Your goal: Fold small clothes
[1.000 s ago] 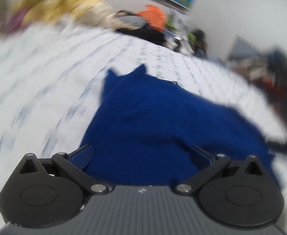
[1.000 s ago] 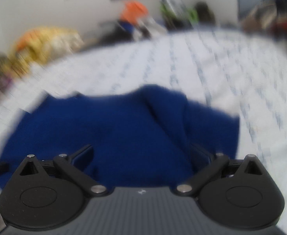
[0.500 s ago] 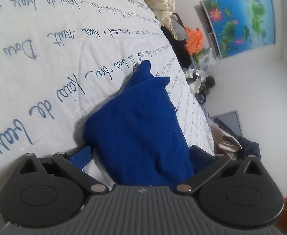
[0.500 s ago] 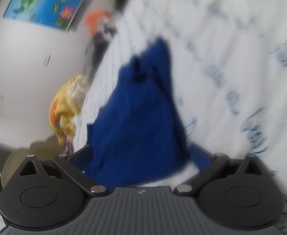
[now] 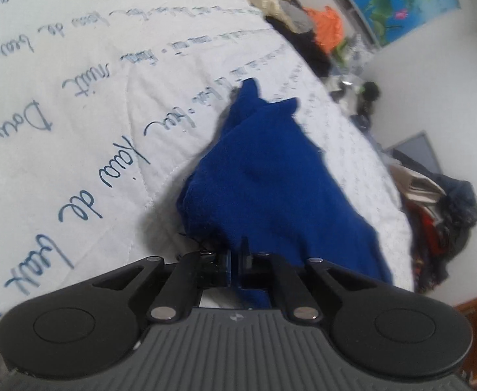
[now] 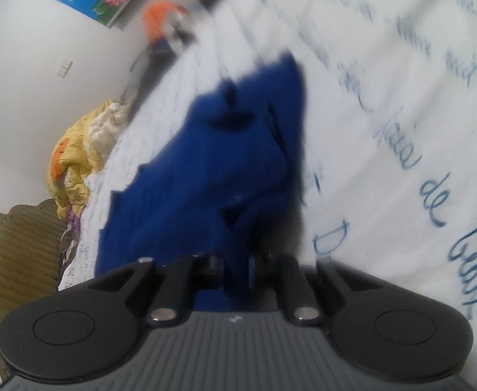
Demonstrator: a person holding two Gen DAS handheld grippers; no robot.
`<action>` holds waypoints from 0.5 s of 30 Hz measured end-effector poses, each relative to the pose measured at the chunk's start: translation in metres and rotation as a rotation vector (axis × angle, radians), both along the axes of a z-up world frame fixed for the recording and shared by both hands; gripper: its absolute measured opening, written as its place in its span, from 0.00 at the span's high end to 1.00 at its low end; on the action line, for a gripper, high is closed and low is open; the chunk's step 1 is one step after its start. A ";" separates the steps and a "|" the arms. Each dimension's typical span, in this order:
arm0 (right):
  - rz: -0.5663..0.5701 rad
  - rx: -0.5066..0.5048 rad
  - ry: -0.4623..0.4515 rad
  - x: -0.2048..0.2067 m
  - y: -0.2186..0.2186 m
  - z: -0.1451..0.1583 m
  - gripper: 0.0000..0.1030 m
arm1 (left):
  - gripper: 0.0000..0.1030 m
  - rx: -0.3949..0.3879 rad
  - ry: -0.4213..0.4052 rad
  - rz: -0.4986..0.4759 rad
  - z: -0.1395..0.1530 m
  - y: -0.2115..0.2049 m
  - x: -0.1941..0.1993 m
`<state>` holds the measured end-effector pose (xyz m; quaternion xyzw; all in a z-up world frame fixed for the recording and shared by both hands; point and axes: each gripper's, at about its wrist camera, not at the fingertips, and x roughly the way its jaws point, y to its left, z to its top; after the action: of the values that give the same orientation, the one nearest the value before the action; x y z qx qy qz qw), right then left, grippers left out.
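On the white quilted bedspread w/ blue handwriting print (image 5: 85,104), the small royal-blue knit garment (image 5: 271,176) lay crumpled, its near hem bunched up at both tools.

What had just changed: a second earlier both tools stood w/ jaws wide apart, straddling the near edge of the cloth; half a sec before this moment they were open as well. By now the left gripper (image 5: 236,262) had snapped together, its two pads almost meeting w/ a thin fold of blue hem pinched betw. them. The right gripper (image 6: 237,265) was closing at this moment, w/ a thicker wad of the same blue fabric betw. its jaws, and the pads appeared to press on it already, tho the right view was motion-blurred. Both views had also rolled sideways vs. the earlier frames, so the wrists had turned as the grips were made.

Meaning for the task, as I judged it: the grasp step was done or nearly so, w/ both near corners secured; the fold itself, prob. lifting the near hem over toward the far end, was not yet made.

Rel. to the fingers: the garment ran away from both tools toward its two pointed far corners, which rested flat on the bedspread. Only the near edge was in the jaws; the rest lay on the bed.
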<state>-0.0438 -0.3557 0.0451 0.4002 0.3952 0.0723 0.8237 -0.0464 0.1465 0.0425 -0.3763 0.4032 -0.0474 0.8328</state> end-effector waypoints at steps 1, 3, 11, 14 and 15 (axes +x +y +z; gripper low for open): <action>0.008 -0.006 -0.016 -0.004 -0.001 0.006 0.90 | 0.95 -0.003 -0.015 -0.023 0.007 0.002 -0.005; 0.043 -0.007 -0.026 -0.015 -0.003 0.019 0.91 | 0.95 0.007 -0.047 -0.063 0.022 0.005 -0.017; -0.020 0.142 0.109 -0.045 -0.036 -0.012 0.79 | 0.58 -0.057 0.037 -0.037 -0.007 0.013 -0.025; -0.059 0.273 0.061 -0.043 -0.042 -0.018 0.42 | 0.25 -0.116 -0.012 -0.023 -0.007 0.011 -0.023; -0.060 0.271 0.047 -0.041 -0.039 -0.015 0.33 | 0.20 -0.113 -0.027 -0.016 -0.005 0.009 -0.022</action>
<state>-0.0843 -0.3950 0.0300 0.5211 0.3887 0.0909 0.7544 -0.0681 0.1553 0.0372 -0.4188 0.3914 -0.0817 0.8153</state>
